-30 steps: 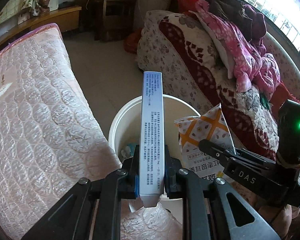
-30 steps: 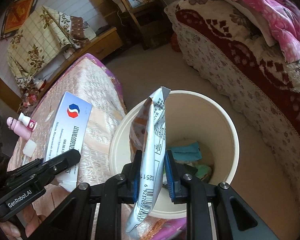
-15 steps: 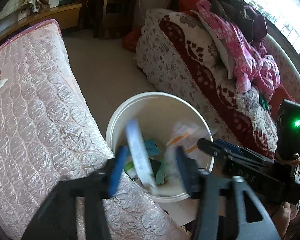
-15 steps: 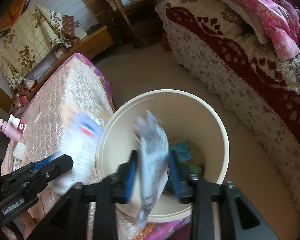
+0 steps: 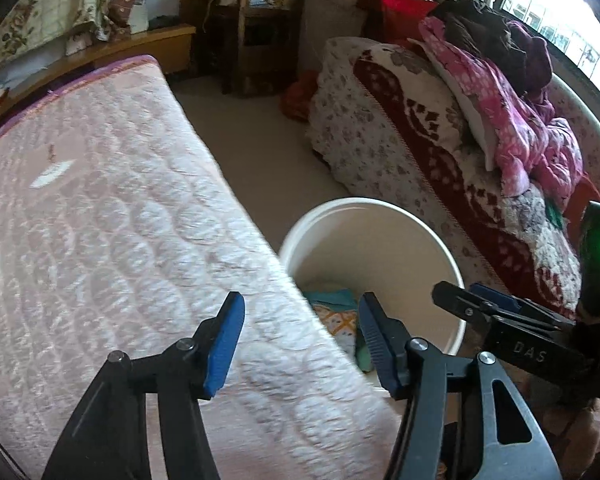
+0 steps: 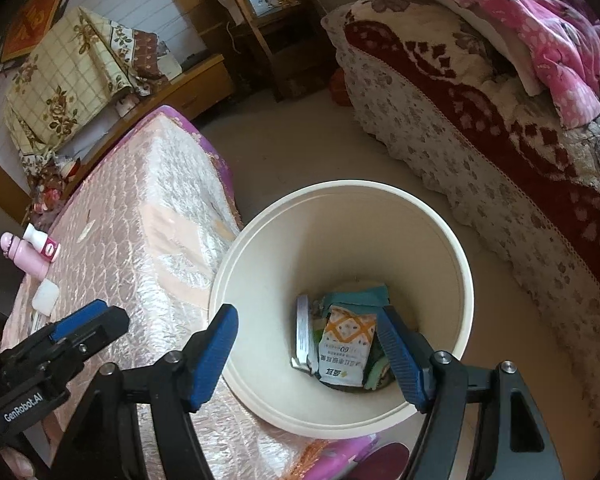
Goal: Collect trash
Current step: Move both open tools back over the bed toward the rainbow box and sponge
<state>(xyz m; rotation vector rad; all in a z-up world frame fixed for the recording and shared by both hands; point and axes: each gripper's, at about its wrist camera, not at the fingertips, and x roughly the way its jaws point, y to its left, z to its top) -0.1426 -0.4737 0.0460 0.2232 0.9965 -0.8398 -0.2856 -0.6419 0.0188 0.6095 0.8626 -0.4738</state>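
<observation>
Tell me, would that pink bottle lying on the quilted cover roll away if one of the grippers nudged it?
Probably, at least a little. The pink bottle looks round and lies on its side, so a sideways push could roll it. The quilted cover is soft and padded, which would likely slow it quickly. It looks like smooth plastic, so perhaps slippery to pinch.

1. Round cream plastic bucket (image 6: 452,264) on floor, betw. quilted pink mattress (image 6: 148,216) (left) & floral-covered sofa (image 6: 480,128) (right).
2. In bucket: orange-white snack packet (image 6: 346,344), flat white box (image 6: 302,330) on edge at its left.
3. On mattress, far left: pink bottle (image 6: 24,258), small white bottle (image 6: 40,240) touching it.
4. Wooden shelf unit (image 6: 268,12) behind, w/ floor between.
</observation>
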